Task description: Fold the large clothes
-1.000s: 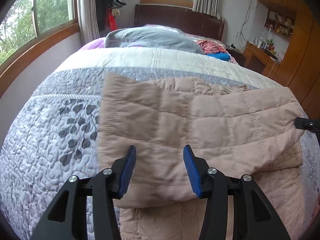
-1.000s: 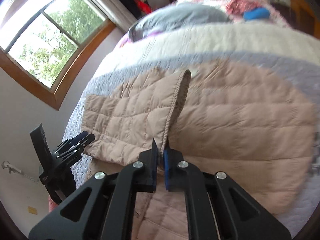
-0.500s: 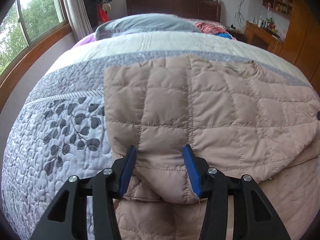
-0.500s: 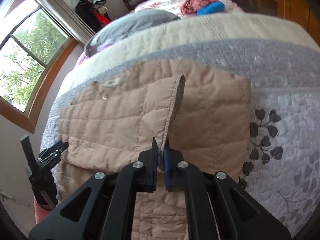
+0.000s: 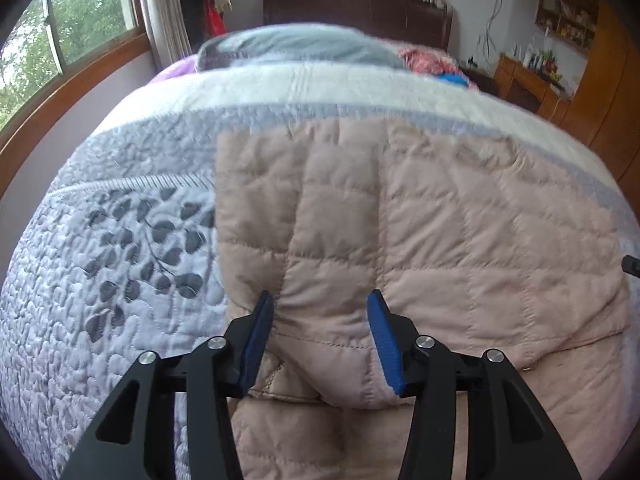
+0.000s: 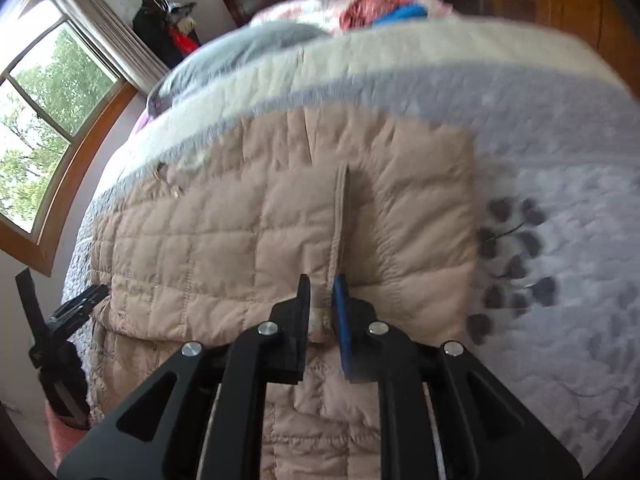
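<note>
A beige quilted jacket [image 5: 460, 232] lies folded on the bed. My left gripper [image 5: 320, 296] is shut on a thick padded fold at the jacket's near left edge, and the fabric bulges between the blue pads. In the right wrist view the jacket [image 6: 220, 240] spreads to the left. Its ribbed hem [image 6: 341, 208] stands on edge and runs down between my right gripper's [image 6: 323, 280] jaws. Those jaws are opening: the hem rests against the blue pad, with a gap on the other side. The left gripper [image 6: 76, 308] shows at the jacket's left edge.
The grey-and-white quilted bedspread [image 5: 120, 280] with a leaf print surrounds the jacket. A grey pillow [image 5: 296, 46] and bright clothes lie by the dark headboard [image 5: 352, 0]. A window [image 5: 60, 40] runs along the left wall; wooden cabinets [image 5: 600, 60] stand at the right.
My right gripper carried the hem to the right across the bed and lowered it onto the jacket, then its jaws parted slightly. The left gripper sank a little with its fold.
</note>
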### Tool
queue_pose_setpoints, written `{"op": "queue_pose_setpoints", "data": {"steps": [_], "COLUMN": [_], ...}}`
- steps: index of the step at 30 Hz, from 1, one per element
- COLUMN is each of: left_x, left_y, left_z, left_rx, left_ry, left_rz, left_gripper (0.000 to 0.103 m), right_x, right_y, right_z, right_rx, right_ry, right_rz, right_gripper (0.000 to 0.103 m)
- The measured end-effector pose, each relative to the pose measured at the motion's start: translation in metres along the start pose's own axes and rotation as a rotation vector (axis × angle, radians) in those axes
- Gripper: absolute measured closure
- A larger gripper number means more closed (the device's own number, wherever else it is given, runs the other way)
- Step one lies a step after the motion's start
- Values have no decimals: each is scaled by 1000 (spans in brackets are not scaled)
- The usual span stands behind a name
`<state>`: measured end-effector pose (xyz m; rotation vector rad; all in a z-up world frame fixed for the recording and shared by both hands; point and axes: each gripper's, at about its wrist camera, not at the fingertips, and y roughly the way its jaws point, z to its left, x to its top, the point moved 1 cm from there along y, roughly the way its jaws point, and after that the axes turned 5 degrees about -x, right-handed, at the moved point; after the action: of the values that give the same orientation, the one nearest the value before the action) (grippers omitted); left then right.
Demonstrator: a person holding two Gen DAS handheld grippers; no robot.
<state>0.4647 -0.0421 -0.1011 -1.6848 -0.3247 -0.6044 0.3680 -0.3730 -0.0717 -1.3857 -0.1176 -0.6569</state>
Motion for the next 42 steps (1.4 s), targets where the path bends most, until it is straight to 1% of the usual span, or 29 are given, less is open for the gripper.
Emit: {"op": "queue_pose_setpoints", "data": {"steps": [2, 4, 5, 7, 10, 11, 12, 14, 16, 19, 20, 21, 23, 24, 26, 27, 29, 31, 34, 37, 39, 42], "left_x": [2, 2, 0, -3, -10, -12, -15, -18, -20, -18, -14, -12, 5, 15, 30, 36, 48, 53, 54, 50, 48, 44], "left_y": [-13, -19, -18, -12, 7, 15, 24, 33, 37, 35, 31, 27, 12, 7, 5, 8, 21, 38, 58, 73, 78, 81], "left_z": [-9, -27, -40, -59, -74, -76, -75, -74, -72, -76, -77, -77, -77, -77, -79, -82, -84, -83, -77, -69, -67, -68], "left_rx": [-21, -49, -66, -67, -58, -50, -40, -46, -54, -32, -35, -45, -78, -78, -83, -82, -39, -36, -10, -32, -36, -24], "left_ry": [3, 17, 41, 82, 109, 112, 118, 134, 132, 143, 138, 132, 115, 109, 98, 102, 107, 98, 92, 76, 85, 94], "left_rz": [-25, -22, -14, 1, 43, 58, 69, 76, 77, 85, 91, 89, 44, 21, 13, 17, 26, 58, 80, 115, 119, 117], "left_gripper": [54, 54, 54, 54, 54, 52, 52, 51, 50, 51, 53, 53, 53, 53, 53, 53, 53, 53, 51, 50, 50, 49], "right_x": [-2, -5, -7, -10, -15, -15, -17, -21, -29, -28, -25, -22, -7, 4, 20, 30, 43, 49, 48, 45, 42, 39], "right_y": [-14, -20, -19, -6, 24, 32, 45, 59, 75, 75, 71, 66, 47, 36, 30, 32, 45, 60, 83, 100, 108, 111], "right_z": [10, 36, 48, 73, 92, 96, 95, 89, 88, 90, 92, 94, 99, 98, 97, 95, 91, 83, 69, 57, 52, 55], "right_rx": [17, 70, 87, 99, 63, 60, 43, 17, 24, 18, 18, 27, 46, 49, 31, 9, -42, -60, -65, -29, -14, -31], "right_ry": [-29, -78, -103, -152, -182, -181, -173, -165, -152, -160, -171, -176, -185, -178, -156, -150, -134, -119, -96, -60, -43, -54], "right_rz": [-25, -11, 2, 33, 86, 102, 128, 153, 173, 181, 182, 173, 111, 69, 41, 37, 41, 64, 102, 137, 153, 151], "right_gripper": [90, 90, 90, 90, 90, 90, 93, 94, 95, 95, 91, 90, 89, 84, 80, 80, 80, 80, 82, 83, 84, 84]}}
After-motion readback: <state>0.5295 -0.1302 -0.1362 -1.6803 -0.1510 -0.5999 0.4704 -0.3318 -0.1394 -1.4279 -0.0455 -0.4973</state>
